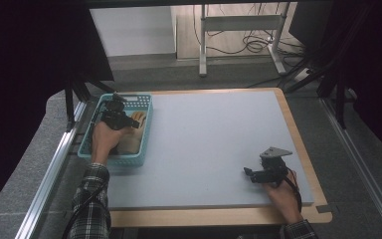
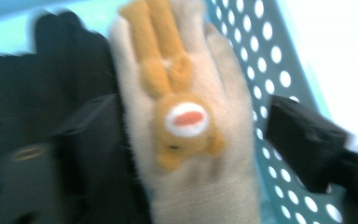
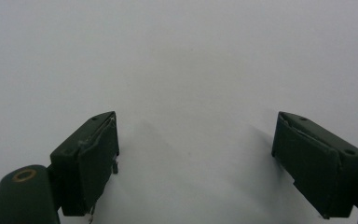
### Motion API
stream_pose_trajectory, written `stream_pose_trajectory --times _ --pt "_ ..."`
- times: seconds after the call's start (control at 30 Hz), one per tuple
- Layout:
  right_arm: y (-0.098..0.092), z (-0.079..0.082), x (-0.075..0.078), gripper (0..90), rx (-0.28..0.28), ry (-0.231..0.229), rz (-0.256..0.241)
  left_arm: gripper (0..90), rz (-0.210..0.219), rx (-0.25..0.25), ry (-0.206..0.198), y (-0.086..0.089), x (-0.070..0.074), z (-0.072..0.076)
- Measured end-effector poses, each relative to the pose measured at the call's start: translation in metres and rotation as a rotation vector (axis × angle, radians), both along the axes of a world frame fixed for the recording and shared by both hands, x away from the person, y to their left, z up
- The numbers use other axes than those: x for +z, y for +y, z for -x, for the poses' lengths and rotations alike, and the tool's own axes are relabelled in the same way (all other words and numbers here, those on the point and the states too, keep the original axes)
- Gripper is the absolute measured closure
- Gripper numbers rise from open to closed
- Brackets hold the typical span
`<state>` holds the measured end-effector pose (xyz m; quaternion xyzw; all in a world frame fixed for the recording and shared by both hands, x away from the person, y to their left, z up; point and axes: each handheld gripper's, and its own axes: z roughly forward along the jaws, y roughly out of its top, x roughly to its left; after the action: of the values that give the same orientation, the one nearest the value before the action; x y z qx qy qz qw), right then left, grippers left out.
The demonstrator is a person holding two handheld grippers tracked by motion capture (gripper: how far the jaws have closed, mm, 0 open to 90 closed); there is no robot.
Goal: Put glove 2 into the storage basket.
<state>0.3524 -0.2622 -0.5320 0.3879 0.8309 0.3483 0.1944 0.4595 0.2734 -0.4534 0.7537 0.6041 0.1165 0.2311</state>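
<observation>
Left claw [image 2: 186,135]: gaping wide around the beige bear glove [image 2: 191,140], inside the teal basket [image 1: 146,127] at the tabletop's [image 1: 214,144] left edge.
Right claw [image 3: 196,158]: hovering wide, empty, near the tabletop's front right corner.

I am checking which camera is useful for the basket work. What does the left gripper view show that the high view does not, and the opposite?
The left gripper view alone makes out the orange plush animal on the beige glove, with dark fabric beside it. The high view alone takes in the right gripper, open over the grey table, plus the floor and desk legs beyond. Both share the teal basket, the glove and the open left gripper.
</observation>
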Motion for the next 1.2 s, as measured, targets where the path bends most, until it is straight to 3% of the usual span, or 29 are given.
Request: stream_pose_trajectory --times 0.07,0.2,0.3,0.4,0.6,0.7,0.8,1.2 --pt "0.0 0.0 0.0 14.2 0.0 0.0 0.0 45.9 -0.023 0.019 -0.029 0.003 0.002 0.003" --pt "0.0 0.0 0.0 14.2 0.0 0.0 0.0 72.0 -0.091 0.056 -0.032 0.006 -0.005 0.003" --pt "0.0 0.0 0.0 14.1 0.0 0.0 0.0 81.6 -0.071 0.076 0.006 0.012 -0.013 -0.001" --pt "0.0 0.0 0.0 14.2 0.0 0.0 -0.001 84.2 -0.05 0.045 0.037 0.009 -0.022 -0.004" --pt "0.0 0.0 0.0 14.2 0.0 0.0 0.0 84.8 0.014 -0.007 0.057 -0.006 -0.026 -0.007" --pt "0.0 0.0 0.0 14.2 0.0 0.0 0.0 84.6 -0.011 -0.013 0.054 -0.01 -0.027 -0.007" --pt "0.0 0.0 0.0 14.2 0.0 0.0 -0.001 82.2 -0.009 -0.004 0.048 -0.007 -0.027 -0.006" --pt "0.0 0.0 0.0 14.2 0.0 0.0 -0.001 46.5 -0.019 0.04 -0.043 0.01 -0.016 0.005"
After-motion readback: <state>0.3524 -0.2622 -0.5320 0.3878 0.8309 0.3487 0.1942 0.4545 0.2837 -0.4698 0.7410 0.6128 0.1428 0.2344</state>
